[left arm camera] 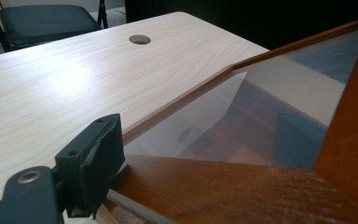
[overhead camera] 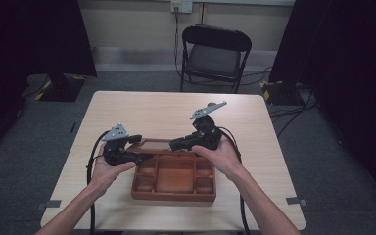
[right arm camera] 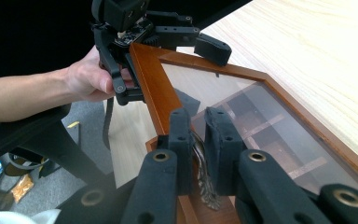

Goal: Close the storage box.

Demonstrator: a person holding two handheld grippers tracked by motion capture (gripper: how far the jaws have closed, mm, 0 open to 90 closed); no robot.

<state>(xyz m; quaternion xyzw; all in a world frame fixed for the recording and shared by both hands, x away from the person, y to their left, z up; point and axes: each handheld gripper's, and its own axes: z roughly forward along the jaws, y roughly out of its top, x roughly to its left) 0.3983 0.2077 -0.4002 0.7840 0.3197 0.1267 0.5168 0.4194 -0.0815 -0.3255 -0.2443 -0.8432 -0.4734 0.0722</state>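
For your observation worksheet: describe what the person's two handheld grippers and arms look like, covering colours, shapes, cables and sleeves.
Both the left gripper and the right gripper are black, each topped by a grey three-cornered plate. Their blocky jaws carry padded inner faces and brass-coloured rivets at the pivots. A black cable trails from the left one; another trails from the right. The forearms are bare, with no sleeves in view.

A light wood-grain table [overhead camera: 166, 110] stands on a grey carpeted floor [overhead camera: 333, 161], its top carrying a brown wooden box [overhead camera: 174, 188] divided into compartments near the person's edge. The box's glass-paned lid [right arm camera: 242, 100] stands raised at the far side, its frame angled above the tabletop. A round dark cable hole [left arm camera: 140, 39] is set into the tabletop toward the far edge, where a black folding chair [overhead camera: 215, 54] stands just beyond the table.
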